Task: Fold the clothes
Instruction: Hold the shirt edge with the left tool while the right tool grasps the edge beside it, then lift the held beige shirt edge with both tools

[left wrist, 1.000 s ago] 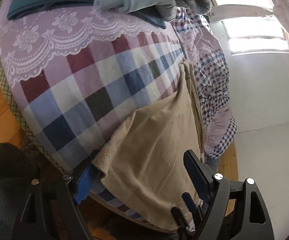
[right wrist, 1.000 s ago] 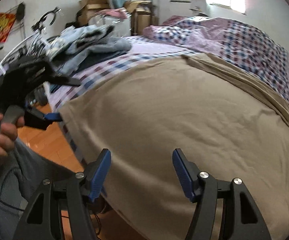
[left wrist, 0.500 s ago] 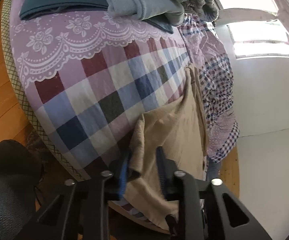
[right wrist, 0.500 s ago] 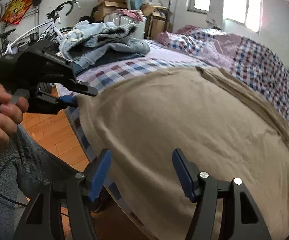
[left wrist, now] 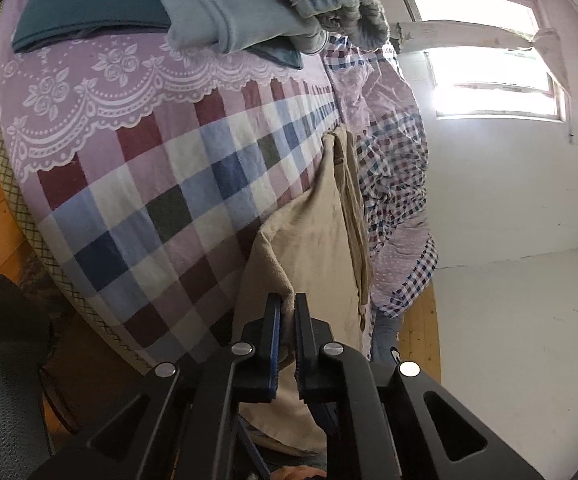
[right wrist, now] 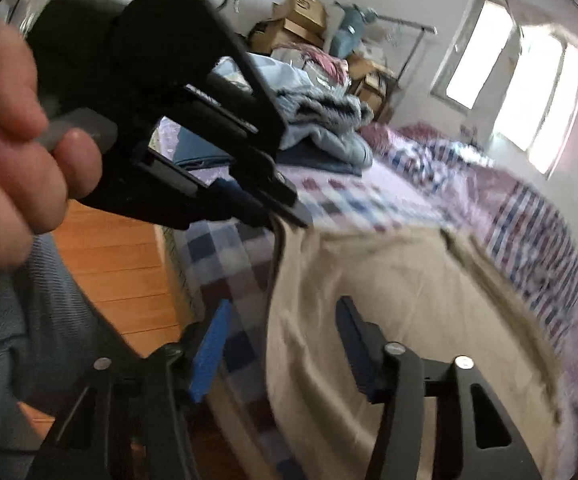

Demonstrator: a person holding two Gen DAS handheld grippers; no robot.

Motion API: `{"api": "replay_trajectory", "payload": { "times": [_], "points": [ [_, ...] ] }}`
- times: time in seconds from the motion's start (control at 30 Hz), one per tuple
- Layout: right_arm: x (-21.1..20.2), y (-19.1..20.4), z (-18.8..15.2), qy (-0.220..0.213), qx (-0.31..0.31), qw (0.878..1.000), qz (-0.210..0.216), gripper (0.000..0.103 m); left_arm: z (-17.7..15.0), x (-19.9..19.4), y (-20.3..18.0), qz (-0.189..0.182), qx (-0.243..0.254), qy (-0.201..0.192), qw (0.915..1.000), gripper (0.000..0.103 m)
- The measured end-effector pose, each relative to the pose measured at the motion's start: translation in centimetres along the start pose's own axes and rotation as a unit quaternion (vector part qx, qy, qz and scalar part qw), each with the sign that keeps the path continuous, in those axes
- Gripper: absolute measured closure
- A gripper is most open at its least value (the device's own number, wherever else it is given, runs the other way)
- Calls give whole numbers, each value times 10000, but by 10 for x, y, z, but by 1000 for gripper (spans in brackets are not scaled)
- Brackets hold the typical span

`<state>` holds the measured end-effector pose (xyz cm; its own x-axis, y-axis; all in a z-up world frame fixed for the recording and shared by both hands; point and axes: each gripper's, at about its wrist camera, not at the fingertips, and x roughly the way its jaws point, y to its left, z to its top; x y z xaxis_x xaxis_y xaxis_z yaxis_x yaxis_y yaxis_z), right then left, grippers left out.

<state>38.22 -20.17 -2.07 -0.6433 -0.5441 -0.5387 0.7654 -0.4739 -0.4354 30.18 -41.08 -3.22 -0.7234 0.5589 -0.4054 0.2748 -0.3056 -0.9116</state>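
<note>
Left claw (left wrist: pixel 285 312): clenched on a corner of the tan garment (left wrist: pixel 309 248), the cloth being pinched between the two black fingers with blue pads; the same grip is seen from the right wrist view, where the left claw (right wrist: pixel 289 216) is held in a hand (right wrist: pixel 13 152) at the upper left and bites the garment's top corner.

Right claw (right wrist: pixel 281 344): fingers spread wide, nothing between them; it is held just above the near edge of the tan garment (right wrist: pixel 389 300), one blue pad over the bed's edge and the other over the cloth (contact cannot be told, the view being blurred).

Tan garment: soft, matt woven cloth, spread flat over the near side of the bed (left wrist: pixel 161 208), with a folded strip along its far edge and its lower part hanging over the bed's side.

Bed cover: checked in maroon, blue, grey and white squares, with a lilac band printed in white lace and rose pattern.

Pile of clothes (left wrist: pixel 249 4): set at the far end of the cover, well apart from the tan garment; pale blue ribbed knit, grey fleece, and a flat dark teal piece beneath.

Floor (right wrist: pixel 117 256): orange wooden boards.
</note>
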Motion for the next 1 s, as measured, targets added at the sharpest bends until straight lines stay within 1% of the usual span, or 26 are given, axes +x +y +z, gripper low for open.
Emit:
{"api": "replay_trajectory", "payload": {
  "times": [0.07, 0.1, 0.13, 0.17, 0.2, 0.23, 0.27, 0.4, 0.5, 0.57, 0.63, 0.73, 0.8, 0.83, 0.87, 0.9, 0.93, 0.97, 1.0],
  "points": [
    [7, 6, 6, -42, -200, 9996, -218, 64, 1, 0, 0, -17, -34, 12, 10000, 98],
    [9, 9, 7, -46, -283, 9992, -275, 66, 1, 1, 1, -20, -49, 14, 10000, 98],
    [12, 11, 8, -55, -394, 9986, -356, 72, 2, 1, 1, -20, -64, 15, 10000, 98],
    [14, 14, 9, -64, -504, 9978, -437, 80, 3, 1, 1, -17, -80, 18, 10000, 98],
    [16, 16, 10, -68, -597, 9969, -499, 85, 4, 1, 2, -17, -96, 20, 10000, 98],
    [18, 18, 10, -67, -668, 9963, -536, 98, 5, 0, 3, -18, -110, 22, 9999, 98],
    [20, 19, 10, -66, -739, 9956, -572, 101, 5, -1, 4, -14, -119, 14, 9999, 98],
    [22, 19, 11, -63, -801, 9951, -583, 102, 4, -3, 9, 42, -165, -22, 9999, 98],
    [22, 18, 14, -74, -764, 9955, -554, 102, 3, -1, 12, 131, -230, 57, 9996, 91],
    [21, 18, 16, -86, -741, 9958, -529, 102, 2, 1, 13, 207, -254, 117, 9994, 81],
    [19, 21, 17, -99, -742, 9960, -486, 102, 1, 2, 14, 199, -287, 129, 9993, 80],
    [16, 22, 17, -111, -730, 9964, -410, 102, 1, 1, 12, 87, -266, 121, 9995, 80],
    [15, 23, 17, -107, -723, 9965, -403, 102, 0, -1, 8, -30, -202, 97, 9997, 84],
    [14, 23, 16, -109, -712, 9965, -416, 102, -1, -2, 6, -51, -165, 75, 9998, 96],
    [13, 22, 16, -119, -701, 9964, -457, 102, -1, -3, 4, -69, -129, 50, 9999, 99],
    [12, 21, 15, -131, -690, 9962, -509, 102, -1, -4, 3, -78, -109, 35, 9999, 99],
    [10, 20, 14, -138, -677, 9960, -562, 99, -1, -4, 2, -97, -98, 23, 9999, 100],
    [9, 19, 14, -138, -665, 9957, -622, 93, -1, -6, 1, -126, -72, -7, 9999, 100],
    [9, 18, 12, -113, -647, 9954, -704, 89, -1, -6, -2, -157, -36, -30, 9999, 100]
  ]
}}
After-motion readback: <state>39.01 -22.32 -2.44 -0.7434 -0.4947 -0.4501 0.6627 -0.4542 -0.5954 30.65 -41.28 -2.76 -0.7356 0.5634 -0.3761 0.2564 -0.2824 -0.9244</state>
